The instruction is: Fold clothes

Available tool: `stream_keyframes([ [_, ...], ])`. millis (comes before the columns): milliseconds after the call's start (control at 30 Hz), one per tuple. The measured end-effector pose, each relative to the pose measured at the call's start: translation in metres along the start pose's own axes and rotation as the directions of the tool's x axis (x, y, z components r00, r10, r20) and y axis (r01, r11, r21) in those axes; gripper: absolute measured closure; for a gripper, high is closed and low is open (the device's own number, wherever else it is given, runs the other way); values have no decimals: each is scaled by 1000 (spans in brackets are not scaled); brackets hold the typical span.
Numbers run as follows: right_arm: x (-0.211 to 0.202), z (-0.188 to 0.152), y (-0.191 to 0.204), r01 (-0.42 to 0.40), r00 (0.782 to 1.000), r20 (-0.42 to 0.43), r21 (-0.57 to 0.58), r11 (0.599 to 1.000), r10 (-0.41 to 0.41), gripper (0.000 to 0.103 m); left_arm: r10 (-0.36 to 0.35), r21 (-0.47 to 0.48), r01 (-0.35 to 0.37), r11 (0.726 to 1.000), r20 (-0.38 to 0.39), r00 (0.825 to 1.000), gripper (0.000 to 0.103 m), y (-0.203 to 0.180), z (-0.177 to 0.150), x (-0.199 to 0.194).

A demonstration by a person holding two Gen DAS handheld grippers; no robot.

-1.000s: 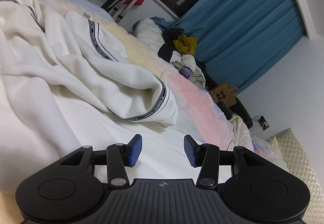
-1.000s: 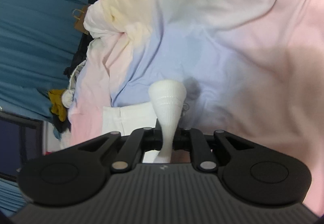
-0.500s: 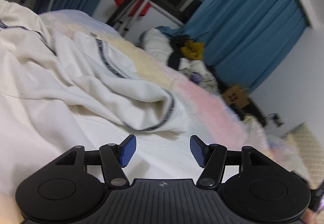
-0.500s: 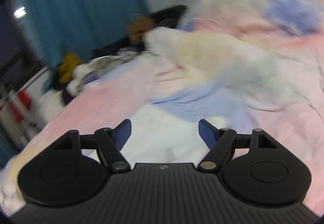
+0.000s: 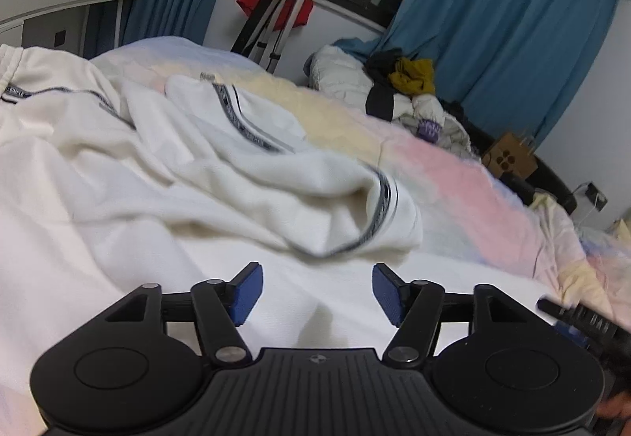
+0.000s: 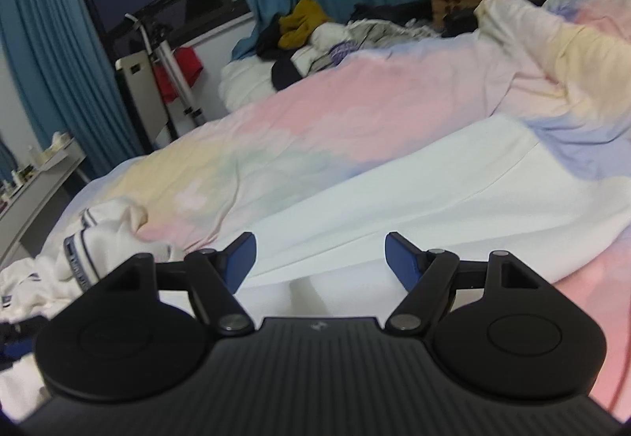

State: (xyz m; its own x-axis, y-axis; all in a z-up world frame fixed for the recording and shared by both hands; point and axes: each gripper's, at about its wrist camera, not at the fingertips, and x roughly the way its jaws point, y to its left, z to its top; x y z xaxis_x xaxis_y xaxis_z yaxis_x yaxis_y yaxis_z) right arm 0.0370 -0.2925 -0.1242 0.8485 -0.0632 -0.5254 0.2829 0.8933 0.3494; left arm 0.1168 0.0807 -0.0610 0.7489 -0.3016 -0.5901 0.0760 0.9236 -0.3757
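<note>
We hover both grippers, left gripper (image 5: pixel 315 292) and right gripper (image 6: pixel 319 258), jaws apart and empty, over the white garment (image 5: pixel 244 176), its sleeve at 12 o'clock unfolded; folding barely begun.

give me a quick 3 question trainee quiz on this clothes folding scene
1. True or false: the left gripper is shut on the white garment.
2. What colour is the trim on the garment's cuff? A) red B) dark navy C) green
3. Fill in: the right gripper is ___, holding nothing, above the white cloth lying on the pastel duvet.

Key
1. False: its jaws are apart and empty, over the garment.
2. B
3. open
</note>
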Motion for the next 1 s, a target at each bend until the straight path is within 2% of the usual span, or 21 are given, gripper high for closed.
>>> stream_keyframes([
  [133,7,-4,7,-26,999,-27,-2,1000,26,28,18,-47,-17,999,27,999,28,11,44,14],
  [233,14,-7,9,-40,998,-45,13,999,40,28,40,-63,-38,997,38,998,28,20,85,39],
  [400,33,-6,7,-55,997,-54,58,997,58,28,87,48,-87,995,1,996,29,4,141,106],
  [500,48,-4,6,-52,997,-55,66,996,56,28,134,143,-127,982,-39,990,29,-17,164,156],
  [600,68,-6,2,-46,995,-83,87,995,53,28,221,302,-177,937,-119,968,32,-40,168,214],
  [667,81,-8,-1,-47,993,-100,97,994,56,29,297,407,-206,890,-173,939,33,-53,165,249],
  [700,86,-9,-2,-45,993,-106,96,994,55,28,334,444,-222,868,-190,923,38,-56,161,262],
  [767,94,-10,-2,-46,993,-109,87,995,55,27,407,517,-249,819,-219,887,41,-62,152,287],
  [800,96,-10,-2,-47,993,-105,83,995,56,27,443,552,-259,792,-229,867,52,-65,149,299],
  [833,98,-10,-2,-49,993,-99,80,996,57,27,473,585,-269,765,-226,851,55,-67,146,308],
  [900,102,-11,-2,-48,994,-93,74,996,55,27,511,632,-283,722,-211,833,77,-71,143,316],
  [933,105,-11,-2,-47,994,-91,71,996,53,27,523,648,-288,705,-201,828,83,-73,143,316],
  [1000,106,-11,-4,-48,995,-86,75,996,55,27,522,659,-297,691,-172,835,90,-81,147,308],
])
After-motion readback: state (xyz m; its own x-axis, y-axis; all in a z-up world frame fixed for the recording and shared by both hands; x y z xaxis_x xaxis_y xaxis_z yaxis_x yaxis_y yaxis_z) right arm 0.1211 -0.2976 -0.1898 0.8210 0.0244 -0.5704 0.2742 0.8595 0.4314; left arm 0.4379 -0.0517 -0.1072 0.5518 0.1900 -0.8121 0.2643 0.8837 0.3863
